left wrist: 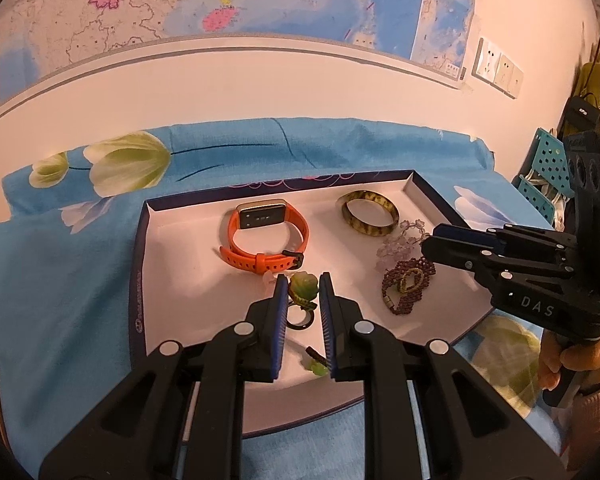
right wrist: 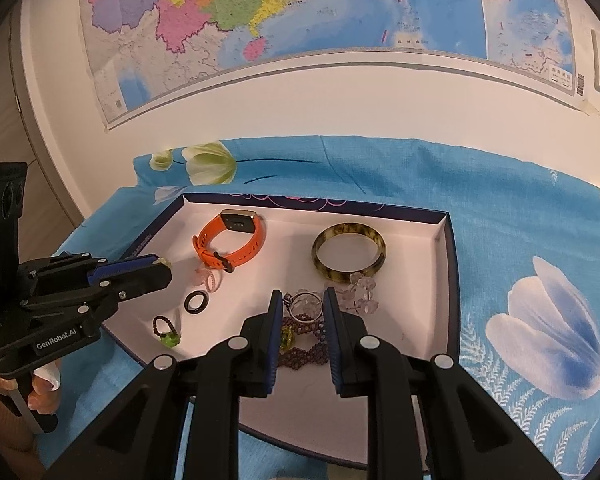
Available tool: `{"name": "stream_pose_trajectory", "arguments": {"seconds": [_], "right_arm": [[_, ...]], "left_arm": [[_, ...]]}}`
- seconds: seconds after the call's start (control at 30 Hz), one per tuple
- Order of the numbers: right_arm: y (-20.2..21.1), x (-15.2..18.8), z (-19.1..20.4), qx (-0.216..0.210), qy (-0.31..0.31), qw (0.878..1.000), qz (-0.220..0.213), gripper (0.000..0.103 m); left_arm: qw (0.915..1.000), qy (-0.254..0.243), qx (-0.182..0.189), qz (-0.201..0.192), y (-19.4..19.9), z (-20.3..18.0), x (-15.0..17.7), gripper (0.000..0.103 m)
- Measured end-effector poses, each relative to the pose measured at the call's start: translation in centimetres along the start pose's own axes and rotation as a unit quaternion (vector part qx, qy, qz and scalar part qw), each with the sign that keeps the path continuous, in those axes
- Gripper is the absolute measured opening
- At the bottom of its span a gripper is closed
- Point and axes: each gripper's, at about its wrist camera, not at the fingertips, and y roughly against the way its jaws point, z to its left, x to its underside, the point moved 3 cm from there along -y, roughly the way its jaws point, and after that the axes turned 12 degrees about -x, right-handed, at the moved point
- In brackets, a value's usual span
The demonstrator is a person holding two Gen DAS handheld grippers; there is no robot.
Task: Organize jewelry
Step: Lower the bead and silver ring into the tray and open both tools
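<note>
A shallow tray [left wrist: 139, 264] [right wrist: 446, 268] with a white floor holds the jewelry. My left gripper [left wrist: 303, 280] [right wrist: 163, 267] is shut on a green flower ring [left wrist: 305, 286] just above a black ring [left wrist: 298, 322] [right wrist: 196, 303]. My right gripper [right wrist: 302, 296] [left wrist: 425, 245] is shut on a silver ring with a clear flower [right wrist: 307, 304], over a purple beaded bracelet [right wrist: 300, 354] [left wrist: 408, 286]. An orange watch [left wrist: 266, 240] [right wrist: 232, 240] and a mottled bangle [left wrist: 370, 213] [right wrist: 348, 254] lie at the back. A clear crystal bracelet [right wrist: 360, 294] lies beside the right fingers.
A small bead ring with a green stone [right wrist: 168, 332] [left wrist: 316, 366] lies near the tray's front edge. A pale pink clear piece [right wrist: 211, 278] sits by the watch. The tray rests on a blue flowered cloth [right wrist: 500, 220] against a wall with a map [right wrist: 260, 20].
</note>
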Motion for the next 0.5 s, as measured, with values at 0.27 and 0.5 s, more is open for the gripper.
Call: {"name": "stream_pose_trajectory", "arguments": {"seconds": [0.27, 0.5], "right_arm": [[-0.6, -0.1, -0.1, 0.002, -0.001, 1.0, 0.008, 0.019], [-1.1, -0.2, -0.3, 0.003, -0.003, 1.0, 0.016, 0.019]], "left_arm": [[0.9999, -0.003, -0.006, 0.008, -0.8, -0.1, 0.1, 0.016], [0.9998, -0.006, -0.01, 0.014, -1.4, -0.2, 0.1, 0.016]]}}
